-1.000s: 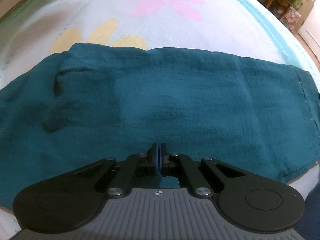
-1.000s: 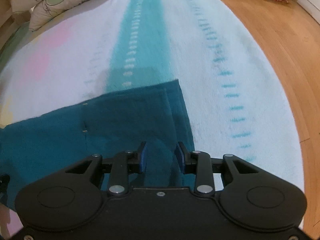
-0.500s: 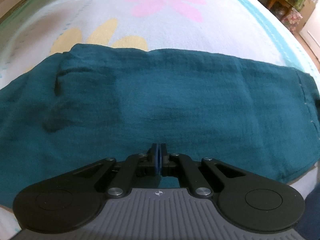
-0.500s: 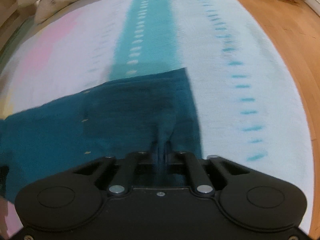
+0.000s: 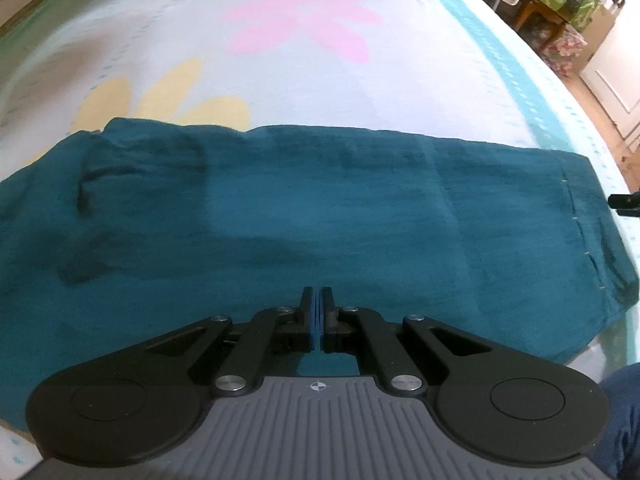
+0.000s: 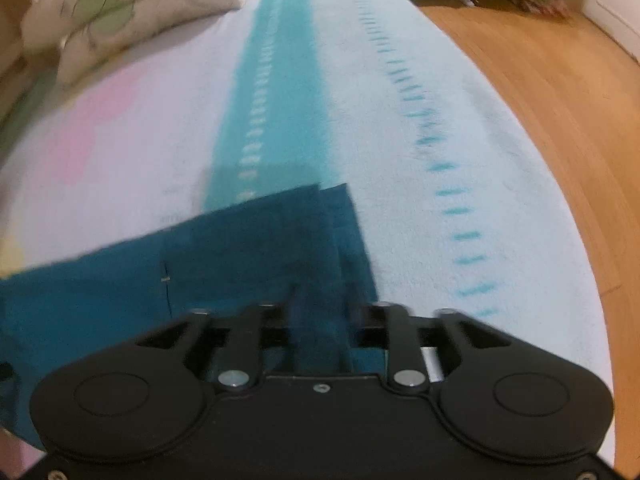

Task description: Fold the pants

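Observation:
Teal pants [image 5: 304, 208] lie flat across the bed, folded lengthwise, with the leg end at the right. My left gripper [image 5: 317, 312] is shut, with nothing visible between its pads, over the near edge of the pants. In the right wrist view the pants' leg end [image 6: 256, 248] fills the lower left. My right gripper [image 6: 320, 312] sits on that end with its jaws apart and a raised fold of teal cloth between them; the view is blurred.
The bedspread [image 5: 280, 80] is white with pink and yellow flowers and a turquoise stripe [image 6: 280, 80]. Pillows [image 6: 120, 12] lie at the head. The bed's edge drops to a wooden floor [image 6: 540, 100] on the right. Furniture [image 5: 560, 8] stands beyond.
My right gripper closed on the pants' leg end half a second ago and now has its jaws apart again. The left wrist view has risen slightly; its gripper stays shut.

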{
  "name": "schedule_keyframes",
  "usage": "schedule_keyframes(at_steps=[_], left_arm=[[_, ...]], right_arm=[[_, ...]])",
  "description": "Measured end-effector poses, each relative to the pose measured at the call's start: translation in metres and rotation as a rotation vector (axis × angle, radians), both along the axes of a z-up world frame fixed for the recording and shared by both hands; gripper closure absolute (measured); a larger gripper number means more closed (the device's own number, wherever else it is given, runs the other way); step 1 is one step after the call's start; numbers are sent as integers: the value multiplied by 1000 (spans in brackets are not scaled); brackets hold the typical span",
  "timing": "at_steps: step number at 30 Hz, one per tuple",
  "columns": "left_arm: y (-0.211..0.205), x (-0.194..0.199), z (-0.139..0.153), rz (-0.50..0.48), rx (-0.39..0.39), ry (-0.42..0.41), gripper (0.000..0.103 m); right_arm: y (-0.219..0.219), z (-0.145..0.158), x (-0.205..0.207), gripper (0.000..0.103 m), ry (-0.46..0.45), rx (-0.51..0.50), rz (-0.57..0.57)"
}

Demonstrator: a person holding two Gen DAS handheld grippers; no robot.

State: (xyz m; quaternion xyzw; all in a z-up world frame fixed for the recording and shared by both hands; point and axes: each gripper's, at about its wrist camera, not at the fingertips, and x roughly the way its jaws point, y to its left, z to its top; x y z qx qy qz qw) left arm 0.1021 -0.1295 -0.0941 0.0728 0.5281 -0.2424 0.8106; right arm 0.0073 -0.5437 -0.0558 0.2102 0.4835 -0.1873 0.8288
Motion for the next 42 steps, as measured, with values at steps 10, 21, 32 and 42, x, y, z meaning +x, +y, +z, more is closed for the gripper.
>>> schedule_keyframes(at_steps=[10, 21, 32, 42], left_arm=[[-23, 0, 2, -43, -15, 1, 101], [-40, 3, 1, -55, -26, 14, 101], [-111, 33, -1, -142, -30, -26, 101], [-107, 38, -2, -165, -13, -3, 101]], right_arm=[[-30, -20, -33, 43, 26, 203, -2], [-24, -38, -23, 87, -38, 387, 66], [4, 26, -11, 88, -118, 297, 93], [39, 69, 16, 88, -160, 261, 133]])
